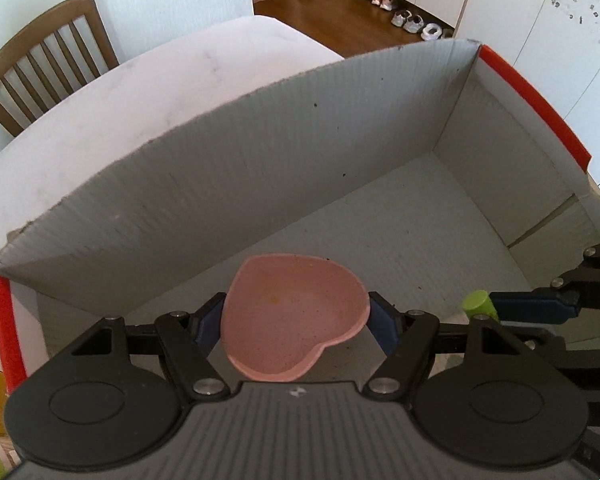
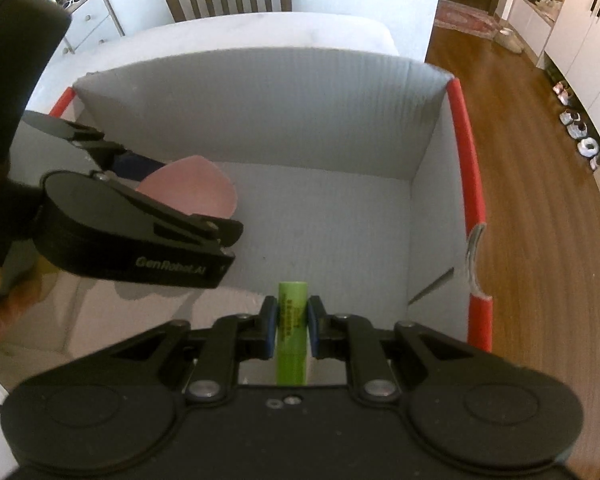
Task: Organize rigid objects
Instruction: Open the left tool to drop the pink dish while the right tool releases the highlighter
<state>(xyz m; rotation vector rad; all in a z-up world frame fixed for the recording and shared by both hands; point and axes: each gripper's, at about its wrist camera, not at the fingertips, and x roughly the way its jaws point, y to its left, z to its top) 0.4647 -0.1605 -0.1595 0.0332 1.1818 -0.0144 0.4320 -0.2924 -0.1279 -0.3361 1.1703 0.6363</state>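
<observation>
My left gripper (image 1: pixel 296 316) is shut on a pink heart-shaped dish (image 1: pixel 292 316) and holds it over the floor of a grey cardboard box (image 1: pixel 260 160) with red edges. The dish also shows in the right wrist view (image 2: pixel 192 188), partly hidden by the left gripper (image 2: pixel 140 184). My right gripper (image 2: pixel 293 326) is shut on a lime-green cylinder (image 2: pixel 293 328) with dark print, held inside the box near its front. In the left wrist view the cylinder's tip (image 1: pixel 476 302) and the right gripper's finger (image 1: pixel 532 304) show at the right.
The box sits on a white table (image 1: pixel 140 92). A wooden chair (image 1: pixel 48 56) stands behind the table. Wooden floor (image 2: pixel 540 200) with shoes and white cabinets lies to the right. The box floor (image 2: pixel 340 232) holds nothing else in view.
</observation>
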